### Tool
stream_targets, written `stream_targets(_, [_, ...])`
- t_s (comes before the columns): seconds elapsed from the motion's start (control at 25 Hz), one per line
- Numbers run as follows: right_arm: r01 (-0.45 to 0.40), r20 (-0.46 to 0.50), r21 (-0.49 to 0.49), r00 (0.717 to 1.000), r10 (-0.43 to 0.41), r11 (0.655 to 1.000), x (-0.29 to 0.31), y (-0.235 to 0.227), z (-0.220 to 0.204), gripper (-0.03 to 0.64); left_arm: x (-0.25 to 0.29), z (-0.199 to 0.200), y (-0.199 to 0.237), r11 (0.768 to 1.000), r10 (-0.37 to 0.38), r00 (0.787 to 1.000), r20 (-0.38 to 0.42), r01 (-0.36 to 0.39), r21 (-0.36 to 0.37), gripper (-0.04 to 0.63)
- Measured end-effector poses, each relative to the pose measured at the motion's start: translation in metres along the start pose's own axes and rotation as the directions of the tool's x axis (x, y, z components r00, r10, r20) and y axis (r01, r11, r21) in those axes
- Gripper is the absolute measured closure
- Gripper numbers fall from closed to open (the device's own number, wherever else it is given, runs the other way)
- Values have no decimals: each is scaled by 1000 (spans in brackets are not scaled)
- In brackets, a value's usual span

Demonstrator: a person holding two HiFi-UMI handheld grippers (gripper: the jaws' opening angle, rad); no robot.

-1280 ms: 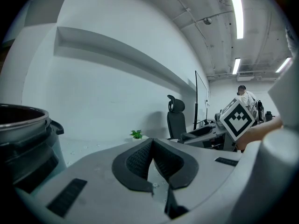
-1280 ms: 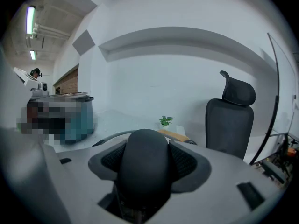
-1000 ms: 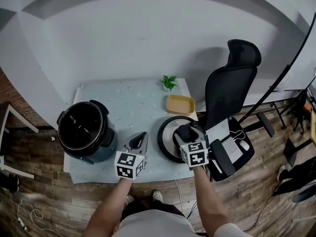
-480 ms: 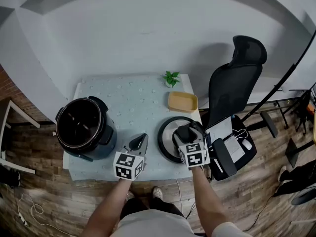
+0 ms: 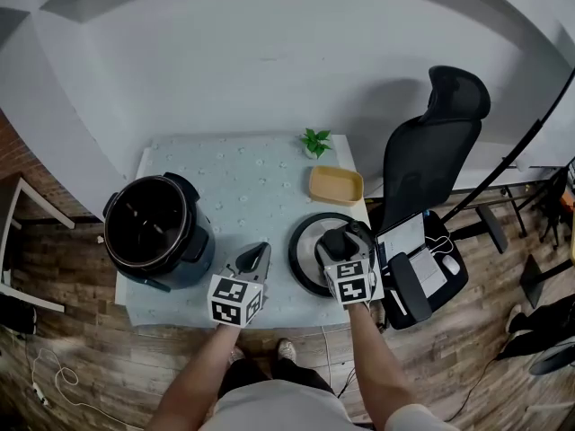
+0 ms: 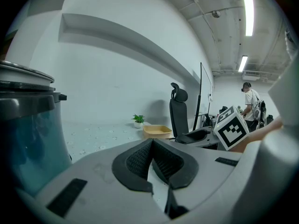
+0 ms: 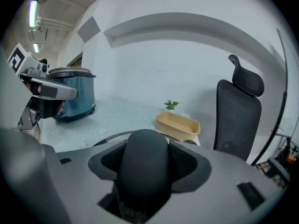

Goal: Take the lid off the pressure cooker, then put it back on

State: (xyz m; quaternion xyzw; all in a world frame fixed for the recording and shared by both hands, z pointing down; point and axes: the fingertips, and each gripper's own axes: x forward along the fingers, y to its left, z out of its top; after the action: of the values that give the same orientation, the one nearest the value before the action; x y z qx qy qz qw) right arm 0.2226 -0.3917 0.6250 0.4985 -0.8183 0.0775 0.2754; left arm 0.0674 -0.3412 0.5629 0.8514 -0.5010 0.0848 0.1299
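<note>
**Q:** Head view: where do the parts lie?
**A:** The pressure cooker (image 5: 157, 232) stands open at the left edge of the counter (image 5: 243, 182). Its lid (image 5: 304, 257) lies flat at the counter's near right corner, well apart from the pot. The right gripper (image 5: 337, 239) sits over the lid's centre. The left gripper (image 5: 259, 250) lies between pot and lid, touching neither. A small plant (image 5: 314, 142) and a tan tray (image 5: 335, 185) occupy the far right corner, and an office chair (image 5: 431, 169) stands beside the counter.

**Q:** Left gripper view: how do the jaws stand?
**A:** They are pressed together with nothing between them. The pressure cooker's blue wall (image 6: 28, 139) fills the left side. The tray (image 6: 156, 131) lies straight ahead.

**Q:** Right gripper view: how do the jaws stand?
**A:** They pinch the lid's black handle (image 7: 142, 171), one pad on each side of it. The pressure cooker (image 7: 74, 94) stands far left, with the left gripper (image 7: 42, 90) in front of it. The tray (image 7: 177, 125) lies just past the lid.
</note>
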Motion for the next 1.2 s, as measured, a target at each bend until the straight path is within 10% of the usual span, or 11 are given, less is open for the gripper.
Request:
stream_targets(0.68, [-5,224,41,974,-5,999,-51,-4,91,264,-13,72,-1,999,-16,995,101,12,38,581])
stream_targets(1.2, [10,429,74,903,-41,997,-118,-14,168,510,-31,140,10,999,1,978,209,-13,52,581])
